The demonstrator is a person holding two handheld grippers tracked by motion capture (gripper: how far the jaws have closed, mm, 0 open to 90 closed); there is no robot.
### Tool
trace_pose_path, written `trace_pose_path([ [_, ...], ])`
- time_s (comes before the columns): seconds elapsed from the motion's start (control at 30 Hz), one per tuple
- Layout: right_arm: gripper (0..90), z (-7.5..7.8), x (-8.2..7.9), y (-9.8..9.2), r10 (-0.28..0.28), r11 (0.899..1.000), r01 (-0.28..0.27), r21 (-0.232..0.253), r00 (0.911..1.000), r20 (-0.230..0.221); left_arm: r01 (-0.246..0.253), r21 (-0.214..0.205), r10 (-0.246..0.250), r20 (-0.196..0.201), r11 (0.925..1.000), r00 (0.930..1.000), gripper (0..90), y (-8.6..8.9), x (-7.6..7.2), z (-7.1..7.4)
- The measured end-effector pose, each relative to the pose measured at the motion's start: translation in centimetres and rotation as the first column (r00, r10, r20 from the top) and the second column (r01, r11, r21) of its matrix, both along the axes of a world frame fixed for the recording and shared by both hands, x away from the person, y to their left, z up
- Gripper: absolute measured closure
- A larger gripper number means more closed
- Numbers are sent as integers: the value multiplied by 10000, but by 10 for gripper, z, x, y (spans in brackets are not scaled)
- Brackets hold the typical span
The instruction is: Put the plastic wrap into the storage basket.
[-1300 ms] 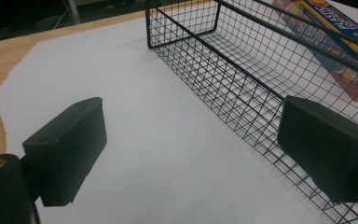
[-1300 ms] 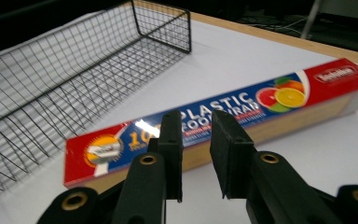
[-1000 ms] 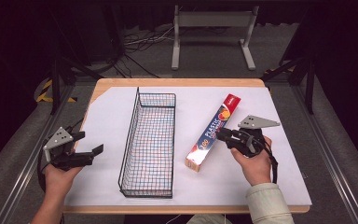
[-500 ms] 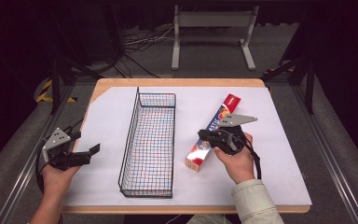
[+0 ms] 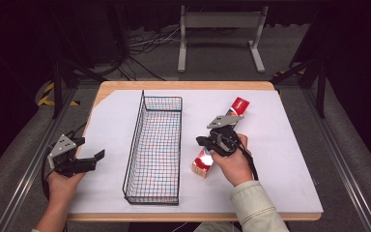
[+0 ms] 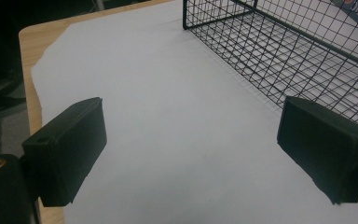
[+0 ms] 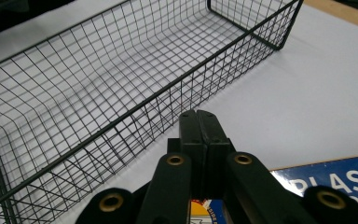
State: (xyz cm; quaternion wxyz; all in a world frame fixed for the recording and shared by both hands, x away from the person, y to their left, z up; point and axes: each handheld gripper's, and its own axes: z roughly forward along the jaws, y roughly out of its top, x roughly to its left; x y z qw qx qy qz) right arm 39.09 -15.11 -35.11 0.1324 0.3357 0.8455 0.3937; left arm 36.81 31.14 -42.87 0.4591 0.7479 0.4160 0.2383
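A long red, white and blue plastic-wrap box (image 5: 239,106) lies at a slant on the white sheet, right of a black wire basket (image 5: 155,145). My right gripper (image 5: 202,141) hovers over the box's near half, pointing toward the basket, its jaws pressed together on nothing. In the right gripper view the shut jaws (image 7: 198,122) sit above the box (image 7: 340,179), with the basket (image 7: 98,93) beyond. My left gripper (image 5: 96,157) rests at the table's left edge, open and empty. Its pads (image 6: 72,149) stand wide apart over bare sheet, basket (image 6: 307,51) at upper right.
The white sheet (image 5: 280,140) covers most of the wooden table (image 5: 183,86). The basket is empty. Black cables trail from both grippers. A grey metal stand (image 5: 220,29) and floor cables lie beyond the table's far edge.
My right gripper has swung left from beside the box to above its near half, now pointing at the basket. The left gripper has barely shifted.
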Motion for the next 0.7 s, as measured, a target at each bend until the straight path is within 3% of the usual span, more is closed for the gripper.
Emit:
trace_pose_path([
  [0.33,900,-17,9,19,124,9943,-186,-1049,9981,-596,208,-98,-207,105,9997,9997,79,0,1,-6],
  [0.7,900,-30,13,32,246,9852,-439,-1658,9929,-1167,333,-250,-328,227,9991,9992,74,1,0,-7],
])
